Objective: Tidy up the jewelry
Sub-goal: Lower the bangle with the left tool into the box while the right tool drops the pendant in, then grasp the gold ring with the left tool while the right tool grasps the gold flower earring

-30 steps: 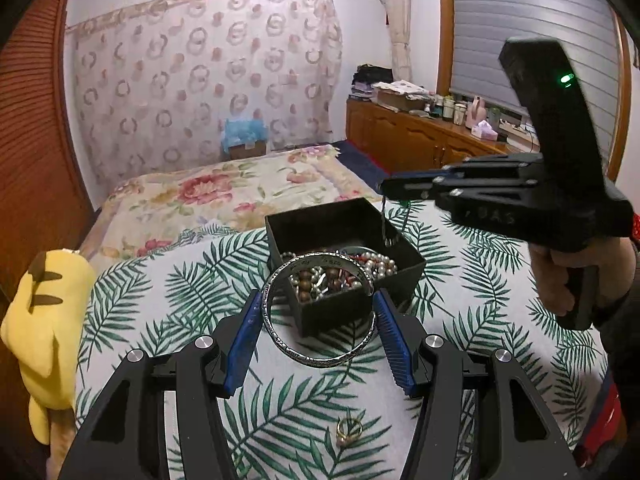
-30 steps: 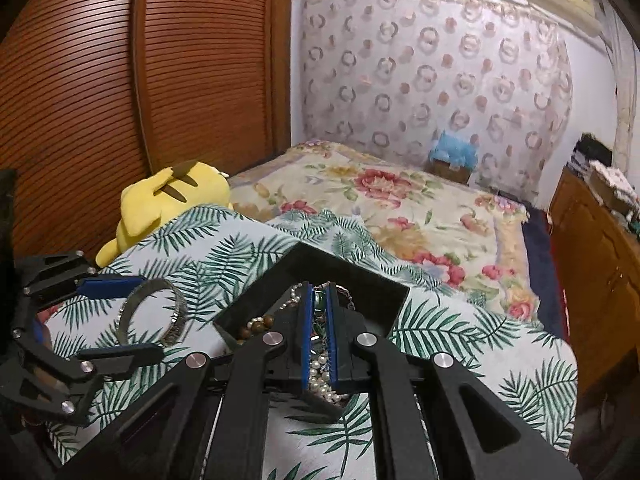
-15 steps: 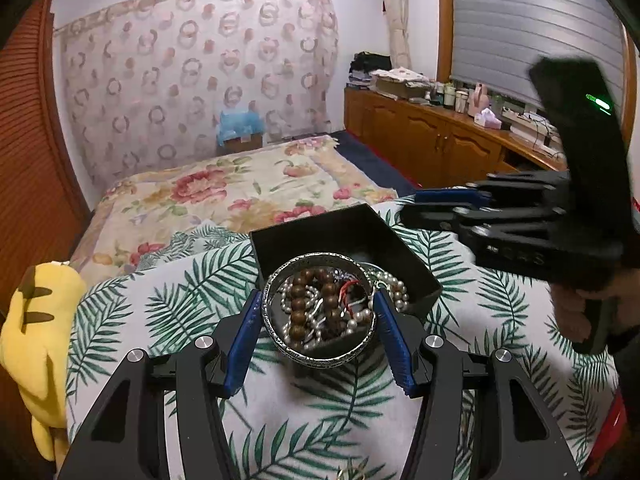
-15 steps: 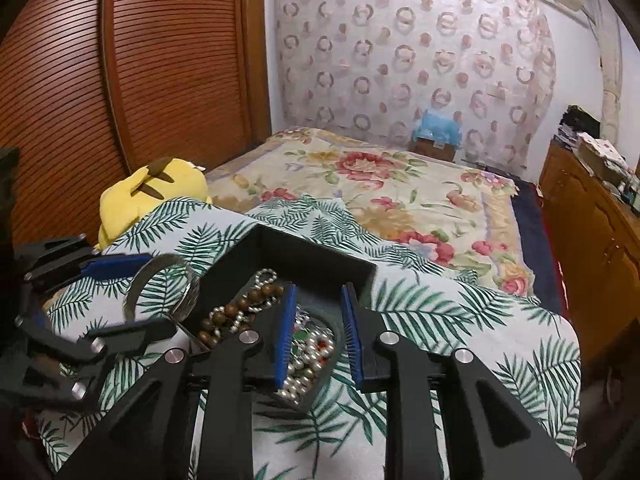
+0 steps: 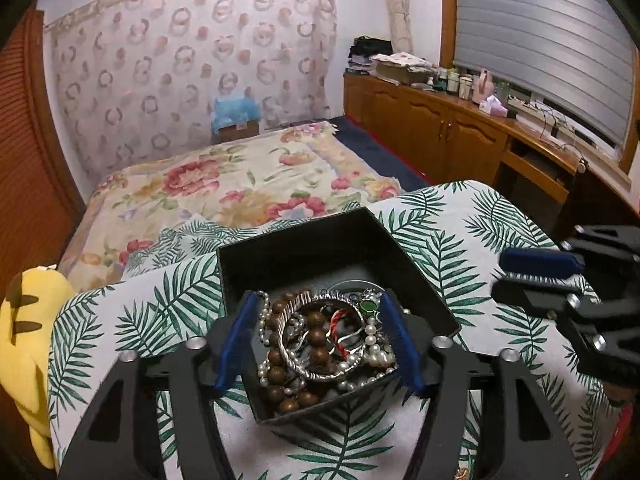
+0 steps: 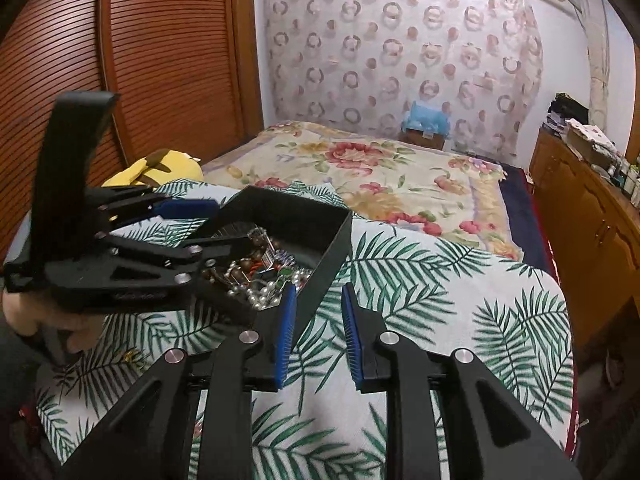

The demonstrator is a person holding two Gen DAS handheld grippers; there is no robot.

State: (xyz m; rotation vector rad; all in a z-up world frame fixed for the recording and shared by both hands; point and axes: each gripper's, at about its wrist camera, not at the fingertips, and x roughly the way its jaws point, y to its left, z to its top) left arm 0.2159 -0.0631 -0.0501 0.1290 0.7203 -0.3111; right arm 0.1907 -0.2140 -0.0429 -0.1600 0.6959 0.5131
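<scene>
A black open jewelry box sits on the palm-leaf cloth and holds brown beads, pearls and a green piece. A silver bangle lies on that pile, tilted, and does not touch either pad. My left gripper is open over the box, its blue pads either side of the bangle. My right gripper is open and empty, just outside the box's near right wall. It shows at the right edge of the left wrist view.
A small gold ring lies on the cloth below my left hand. A yellow plush toy sits at the table's left edge. A floral bed lies beyond, with wooden cabinets to the right.
My left gripper carried the bangle forward over the box, opened and let it drop onto the jewelry. My right gripper opened and drew back out of the box to its right side.
</scene>
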